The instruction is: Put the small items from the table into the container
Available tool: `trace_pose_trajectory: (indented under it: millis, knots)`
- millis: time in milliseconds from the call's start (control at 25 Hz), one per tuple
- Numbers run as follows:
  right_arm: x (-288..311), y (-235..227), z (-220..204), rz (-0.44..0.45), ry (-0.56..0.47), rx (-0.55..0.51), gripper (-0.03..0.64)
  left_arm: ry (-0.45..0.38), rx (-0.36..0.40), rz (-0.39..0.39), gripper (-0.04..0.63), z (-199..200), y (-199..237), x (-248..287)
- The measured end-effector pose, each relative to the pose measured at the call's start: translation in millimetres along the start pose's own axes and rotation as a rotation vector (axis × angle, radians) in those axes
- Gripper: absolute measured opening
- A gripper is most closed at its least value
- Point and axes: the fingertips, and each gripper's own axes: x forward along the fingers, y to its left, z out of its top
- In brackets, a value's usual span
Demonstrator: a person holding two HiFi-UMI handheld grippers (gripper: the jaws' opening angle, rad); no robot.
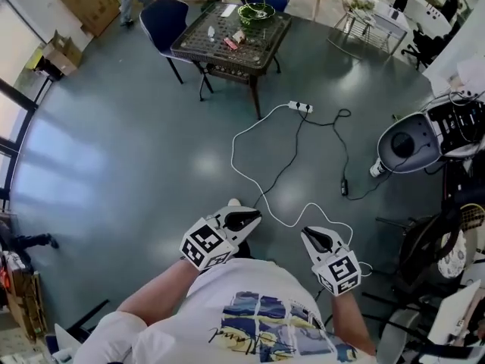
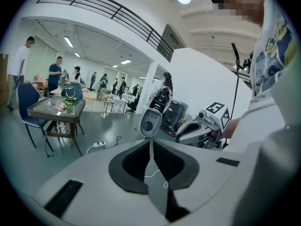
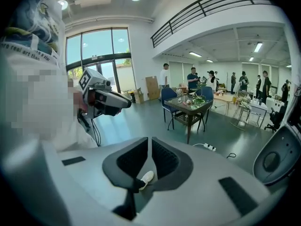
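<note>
1. Head view: left gripper (image 1: 244,220) and right gripper (image 1: 317,239), both clenched and empty, are held before the person's torso.
2. Small items (image 1: 233,40) lie on the far table (image 1: 198,44) (beside the green container (image 1: 256,12)), well apart from both grippers.

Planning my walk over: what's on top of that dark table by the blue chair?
On the table: a green container, a white sheet and a few small items. They are too far off to identify, and the container's inside is not visible.
</note>
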Motion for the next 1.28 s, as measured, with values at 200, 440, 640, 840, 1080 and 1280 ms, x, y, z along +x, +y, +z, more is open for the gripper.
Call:
trace_pose_trajectory:
  millis: [200,440,640,840,1080,1280]
  knots:
    - [79.4,-32.4,66.8,-0.001,0.022,-0.036,0.016,-0.046,-0.002,0.021,0.022,48.3,95.0,-14.0]
    - [193.4,-62.6,166.0,0.031,0.019,-0.134,0.051,-0.028,0.011,0.098,0.061,87.2,216.1,-49.6]
    - [257.0,-81.0,218.9,0.108,0.031,-0.16,0.091,-0.064,-0.049,0.191,0.064,118.0,299.5,-58.0]
    - [317.8,-108.1,238.0,0.152,0.046,-0.155,0.137,-0.097,-0.118,0.265,0.071,125.4,367.0,-60.0]
    - [396.2,-166.0,299.7,0.193,0.0,-0.194,0.137,-0.062,-0.157,0.354,0.075,148.0,458.5,-49.8]
    - [441.3,-230.9,342.0,0.199,-0.012,-0.182,0.137,-0.021,-0.148,0.385,0.075,192.9,539.8,-19.1]
